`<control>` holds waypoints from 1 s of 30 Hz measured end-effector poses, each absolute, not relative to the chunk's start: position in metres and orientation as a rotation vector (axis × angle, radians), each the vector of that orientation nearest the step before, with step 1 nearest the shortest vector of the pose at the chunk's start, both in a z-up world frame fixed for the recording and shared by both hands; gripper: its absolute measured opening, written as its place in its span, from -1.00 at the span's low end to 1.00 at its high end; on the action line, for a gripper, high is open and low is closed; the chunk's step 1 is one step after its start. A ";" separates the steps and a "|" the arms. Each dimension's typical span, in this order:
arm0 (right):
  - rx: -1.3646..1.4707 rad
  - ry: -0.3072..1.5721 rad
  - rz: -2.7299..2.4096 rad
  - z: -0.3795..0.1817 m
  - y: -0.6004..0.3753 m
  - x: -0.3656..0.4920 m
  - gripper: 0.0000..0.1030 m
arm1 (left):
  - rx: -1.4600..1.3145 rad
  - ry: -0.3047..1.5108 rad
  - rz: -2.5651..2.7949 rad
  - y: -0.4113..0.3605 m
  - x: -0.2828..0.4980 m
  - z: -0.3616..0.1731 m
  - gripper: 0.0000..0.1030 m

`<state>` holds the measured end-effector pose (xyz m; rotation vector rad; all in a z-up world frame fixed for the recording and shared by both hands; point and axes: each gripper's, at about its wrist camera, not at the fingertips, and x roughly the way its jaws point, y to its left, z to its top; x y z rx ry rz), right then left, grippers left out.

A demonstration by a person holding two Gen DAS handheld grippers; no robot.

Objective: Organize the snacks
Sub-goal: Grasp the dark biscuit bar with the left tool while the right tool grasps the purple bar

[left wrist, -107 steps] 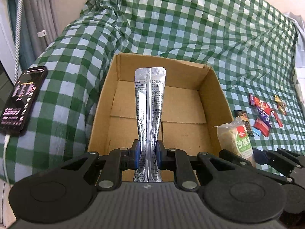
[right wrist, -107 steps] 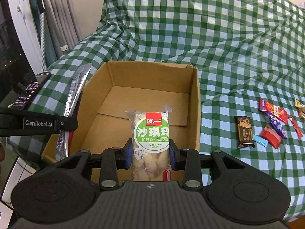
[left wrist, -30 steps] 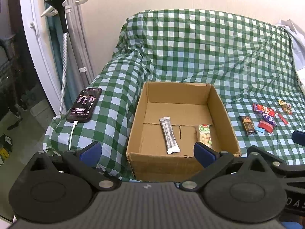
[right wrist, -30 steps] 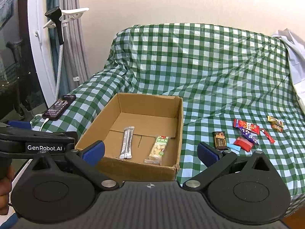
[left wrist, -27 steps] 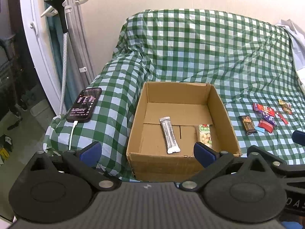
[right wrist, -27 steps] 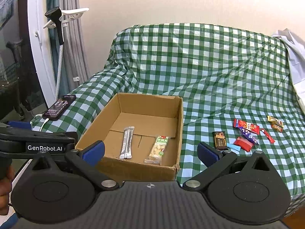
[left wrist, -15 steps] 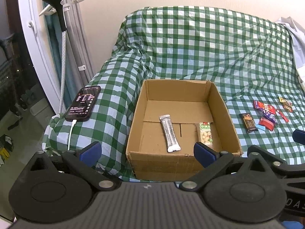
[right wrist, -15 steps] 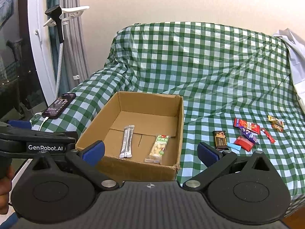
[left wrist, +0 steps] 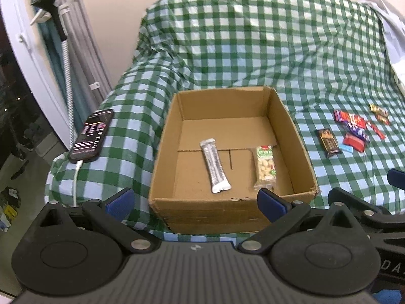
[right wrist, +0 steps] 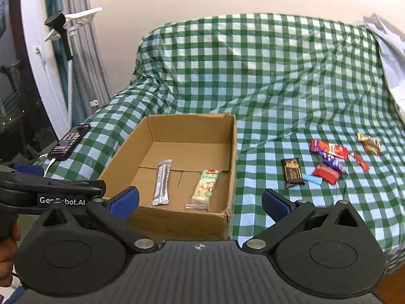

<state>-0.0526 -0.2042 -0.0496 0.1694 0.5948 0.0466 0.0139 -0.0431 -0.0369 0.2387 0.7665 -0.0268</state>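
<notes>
An open cardboard box sits on the green checked cloth. Inside it lie a silver stick pack and, to its right, a clear-wrapped green-label snack. A small pile of wrapped candies and a dark chocolate bar lie on the cloth right of the box. My left gripper is open and holds nothing, pulled back in front of the box's near wall. My right gripper is open too, also holding nothing, near the box's front right corner.
A phone on a white cable rests on the cloth left of the box. A white door frame, curtain and a wall-hung black handle stand at the far left. White fabric lies at the right edge.
Both grippers let go of their snacks, which now lie in the box, and drew back from it. In the last half second both views shifted slightly; the grippers stay open.
</notes>
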 end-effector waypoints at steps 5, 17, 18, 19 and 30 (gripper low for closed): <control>0.234 0.618 0.010 -0.063 -0.233 -0.046 0.98 | 0.278 0.815 -0.077 -0.077 0.035 -0.043 0.99; 0.358 0.615 -0.290 -0.105 -0.374 -0.028 0.98 | 0.292 0.916 -0.300 -0.219 0.121 -0.059 0.99; 0.360 0.612 -0.326 -0.111 -0.389 -0.025 0.98 | 0.306 0.919 -0.317 -0.236 0.132 -0.065 0.99; 0.365 0.613 -0.355 -0.116 -0.403 -0.022 0.98 | 0.323 0.929 -0.325 -0.253 0.141 -0.071 0.99; 0.384 0.683 -0.461 -0.180 -0.509 0.065 0.98 | 0.362 1.105 -0.316 -0.372 0.267 -0.183 0.99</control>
